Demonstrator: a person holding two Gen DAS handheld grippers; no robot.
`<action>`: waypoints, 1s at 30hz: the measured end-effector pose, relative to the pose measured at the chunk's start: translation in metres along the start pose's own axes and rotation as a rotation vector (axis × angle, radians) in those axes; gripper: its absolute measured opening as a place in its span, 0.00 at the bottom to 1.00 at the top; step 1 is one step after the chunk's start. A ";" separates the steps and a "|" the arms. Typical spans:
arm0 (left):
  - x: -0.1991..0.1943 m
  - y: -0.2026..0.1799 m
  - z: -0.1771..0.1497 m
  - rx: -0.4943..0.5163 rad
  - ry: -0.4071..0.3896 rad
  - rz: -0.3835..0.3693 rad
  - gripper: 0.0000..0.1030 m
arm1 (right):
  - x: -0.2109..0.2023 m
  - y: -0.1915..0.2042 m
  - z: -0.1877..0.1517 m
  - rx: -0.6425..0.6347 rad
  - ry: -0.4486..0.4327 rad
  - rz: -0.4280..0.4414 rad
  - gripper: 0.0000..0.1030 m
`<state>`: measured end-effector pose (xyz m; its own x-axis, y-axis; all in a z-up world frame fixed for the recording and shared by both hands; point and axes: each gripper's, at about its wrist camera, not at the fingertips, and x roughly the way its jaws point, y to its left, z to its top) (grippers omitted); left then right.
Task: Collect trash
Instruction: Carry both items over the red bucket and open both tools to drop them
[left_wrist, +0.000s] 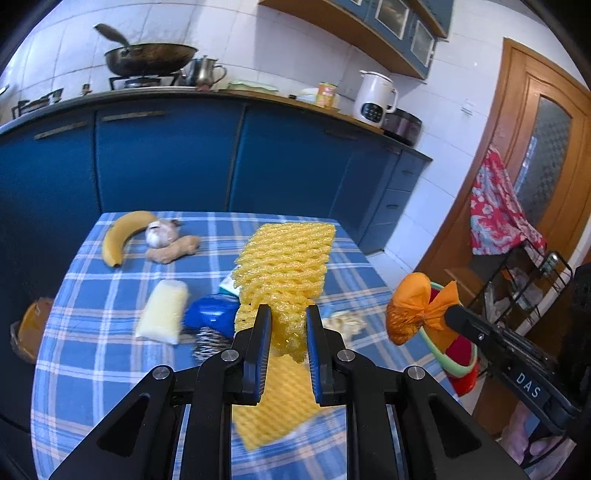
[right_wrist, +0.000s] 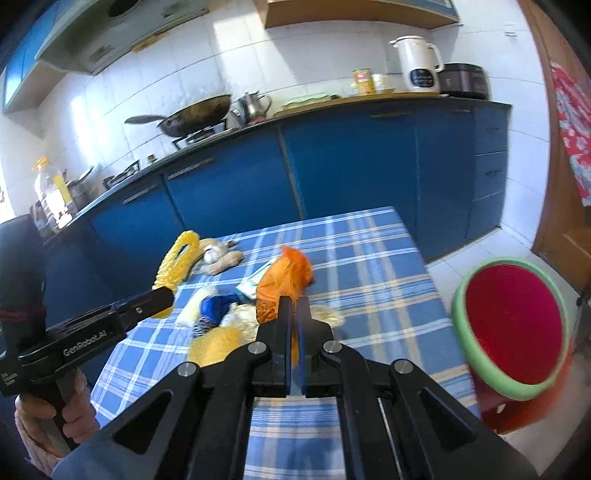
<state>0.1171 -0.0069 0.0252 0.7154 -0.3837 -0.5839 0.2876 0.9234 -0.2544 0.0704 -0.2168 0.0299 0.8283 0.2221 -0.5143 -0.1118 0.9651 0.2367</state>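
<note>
A yellow foam net (left_wrist: 284, 266) and an orange bag (right_wrist: 282, 284) are showing bright against the blue-and-white checked cloth (left_wrist: 92, 332), with a yellow banana (left_wrist: 118, 232) lying far left, a red bin (right_wrist: 513, 325) rimmed in green sitting right, and blue cabinets (left_wrist: 166, 158) standing behind.

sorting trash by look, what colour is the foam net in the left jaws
Yellow foam net; left wrist view.

My left gripper (left_wrist: 287, 332) is matte black with blue-edged finger pads (left_wrist: 258, 350), silver round screws at its pivots and triangular cut-outs in the linkage. My right gripper (right_wrist: 293, 325) matches it; at nine o'clock in its camera, white "GenRobot.AI" lettering runs along the other's black body.
</note>
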 end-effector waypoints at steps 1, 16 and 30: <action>0.001 -0.008 0.001 0.009 0.003 -0.009 0.18 | -0.003 -0.004 0.000 0.005 -0.005 -0.011 0.04; 0.032 -0.108 0.006 0.152 0.044 -0.121 0.18 | -0.057 -0.097 0.004 0.099 -0.074 -0.220 0.04; 0.099 -0.203 -0.013 0.273 0.168 -0.199 0.18 | -0.064 -0.181 -0.023 0.184 -0.049 -0.369 0.04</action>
<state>0.1214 -0.2320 0.0094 0.5204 -0.5322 -0.6678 0.5860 0.7914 -0.1740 0.0248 -0.4022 0.0014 0.8199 -0.1457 -0.5537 0.2942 0.9368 0.1891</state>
